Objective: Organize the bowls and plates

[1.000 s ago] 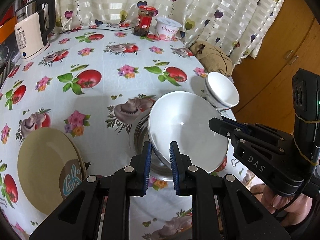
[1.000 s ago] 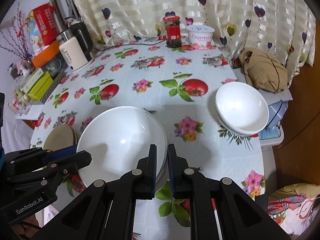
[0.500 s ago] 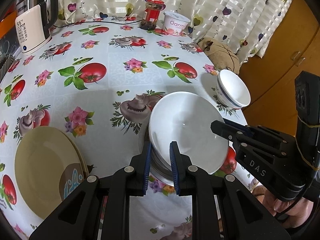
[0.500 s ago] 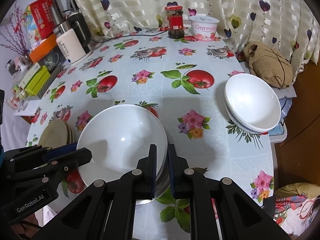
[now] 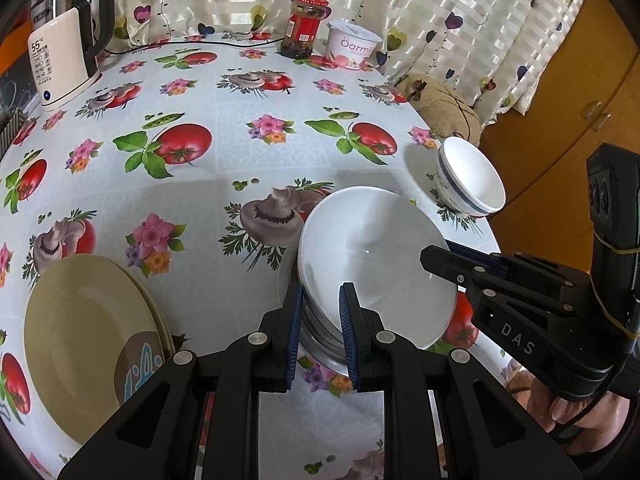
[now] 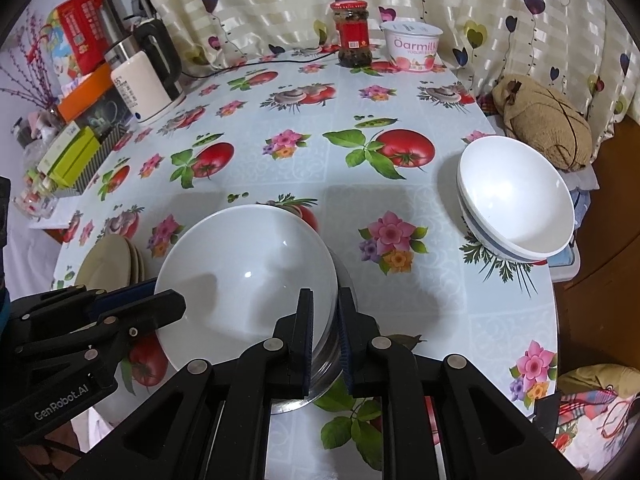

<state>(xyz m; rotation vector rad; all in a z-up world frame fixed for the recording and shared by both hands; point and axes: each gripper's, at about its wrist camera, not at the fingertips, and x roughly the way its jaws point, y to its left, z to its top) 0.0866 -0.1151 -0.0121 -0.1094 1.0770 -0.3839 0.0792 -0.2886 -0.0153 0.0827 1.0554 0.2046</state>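
A stack of white bowls point(image 5: 376, 264) with a steel bowl point(image 5: 320, 346) at the bottom is held over the flowered table. My left gripper point(image 5: 319, 300) is shut on the stack's near-left rim. My right gripper point(image 6: 325, 304) is shut on its right rim, and the stack also shows in the right wrist view point(image 6: 244, 276). Two smaller white bowls with a blue stripe point(image 5: 468, 180) sit nested at the table's right edge, also in the right wrist view point(image 6: 516, 196). A stack of beige plates point(image 5: 88, 340) lies at the near left.
A white kettle point(image 5: 64, 48) stands at the back left. A red-lidded jar point(image 5: 304, 26) and a yogurt tub point(image 5: 352, 46) stand by the curtain. A brown cloth bundle point(image 6: 544, 124) lies off the right edge. Boxes point(image 6: 72, 152) crowd the far left.
Both grippers have carried the bowl stack a little toward me and lower; the table's far side and striped bowls now look farther away. Both grips are unchanged.
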